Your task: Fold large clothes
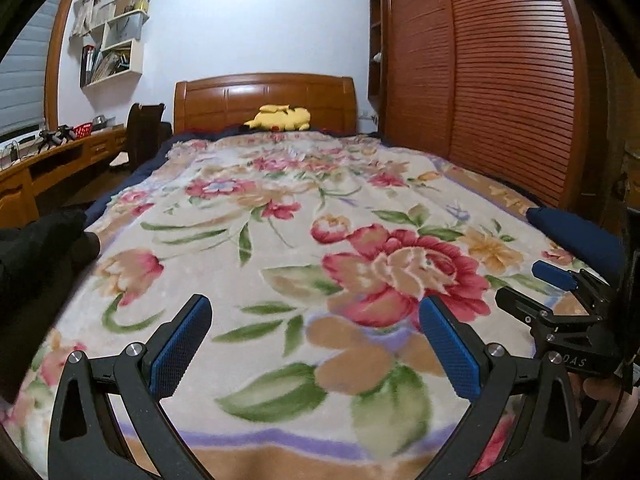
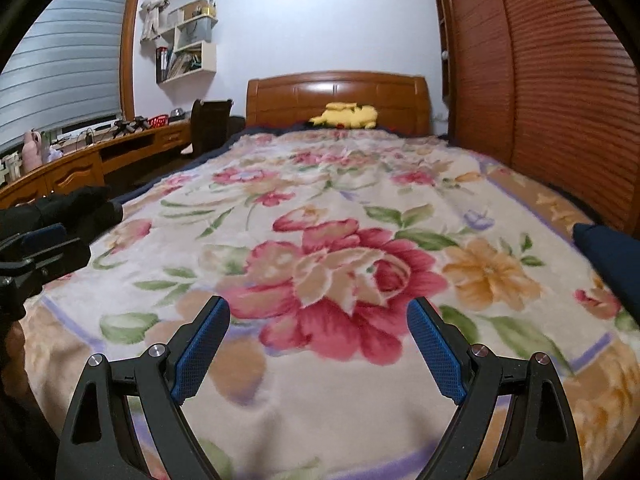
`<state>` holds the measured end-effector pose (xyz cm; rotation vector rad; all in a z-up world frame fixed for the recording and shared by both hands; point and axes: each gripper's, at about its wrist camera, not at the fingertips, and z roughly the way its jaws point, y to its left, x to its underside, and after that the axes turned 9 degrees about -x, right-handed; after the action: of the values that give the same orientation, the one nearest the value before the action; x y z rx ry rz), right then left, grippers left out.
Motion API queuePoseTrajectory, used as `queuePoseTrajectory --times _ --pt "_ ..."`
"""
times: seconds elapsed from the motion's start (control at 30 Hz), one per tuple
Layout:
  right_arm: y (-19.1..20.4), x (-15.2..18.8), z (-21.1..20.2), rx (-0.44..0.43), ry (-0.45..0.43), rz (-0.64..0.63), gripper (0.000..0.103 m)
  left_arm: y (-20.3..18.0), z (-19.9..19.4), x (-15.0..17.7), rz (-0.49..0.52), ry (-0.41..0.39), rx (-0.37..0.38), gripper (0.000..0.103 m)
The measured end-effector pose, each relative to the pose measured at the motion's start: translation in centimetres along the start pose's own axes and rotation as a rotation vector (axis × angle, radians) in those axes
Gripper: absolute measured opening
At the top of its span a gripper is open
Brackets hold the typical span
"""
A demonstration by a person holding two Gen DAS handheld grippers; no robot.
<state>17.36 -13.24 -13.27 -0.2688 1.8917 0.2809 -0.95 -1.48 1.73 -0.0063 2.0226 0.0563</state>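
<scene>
Wide bed w/ plush floral blanket (image 1: pixel 304 216) (cream ground, big red & orange flowers, tan border) fills both views; nothing lies on its middle. Task's clothes sit at the bed's edges: black garment (image 1: pixel 36 248) bunched at left edge, dark navy garment (image 1: pixel 580 236) at right edge near the slatted red-brown wardrobe doors (image 1: pixel 500 80). Glossy wooden headboard (image 1: pixel 264 100) at far end, yellow plush toy (image 1: pixel 280 118) lying against it.

View differences: right wrist cam shows more of the window w/ grey blind (image 2: pixel 60 60) & a longer stretch of the long wooden desk (image 2: pixel 92 160) along left wall, incl. pink bottle-like item (image 2: pixel 32 152) at its near end; left cam cuts that off. Each cam catches the other tool at its frame edge.

Containers: white wall shelf boxes (image 1: pixel 116 48) hold books & binders, contents otherwise too small to tell. Small red basket (image 1: pixel 82 130) on desk, contents unclear.

Left gripper (image 1: pixel 316 344): black arms, blue textured pads (image 1: pixel 180 352), jaws spread wide, nothing between, hovering over blanket's near end. Right gripper (image 2: pixel 318 352): same build, jaws wide too, empty, over the big red flower. In the left cam the right tool appears by the bed's right edge, near the navy garment.
</scene>
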Motion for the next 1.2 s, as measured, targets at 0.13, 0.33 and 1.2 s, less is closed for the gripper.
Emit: queuePoseTrajectory --times 0.13,0.33,1.2 --pt "0.5 0.6 -1.4 -0.001 -0.051 0.006 0.091 0.2 -0.6 0.2 0.005 -0.023 -0.013 0.103" --pt "0.6 1.1 -1.5 -0.01 -0.077 0.018 0.091 0.6 -0.3 0.6 0.0 -0.013 -0.023 0.103" --pt "0.4 1.0 -0.4 -0.016 -0.078 0.002 0.091 1.8 0.3 1.0 -0.026 -0.01 -0.041 0.103"
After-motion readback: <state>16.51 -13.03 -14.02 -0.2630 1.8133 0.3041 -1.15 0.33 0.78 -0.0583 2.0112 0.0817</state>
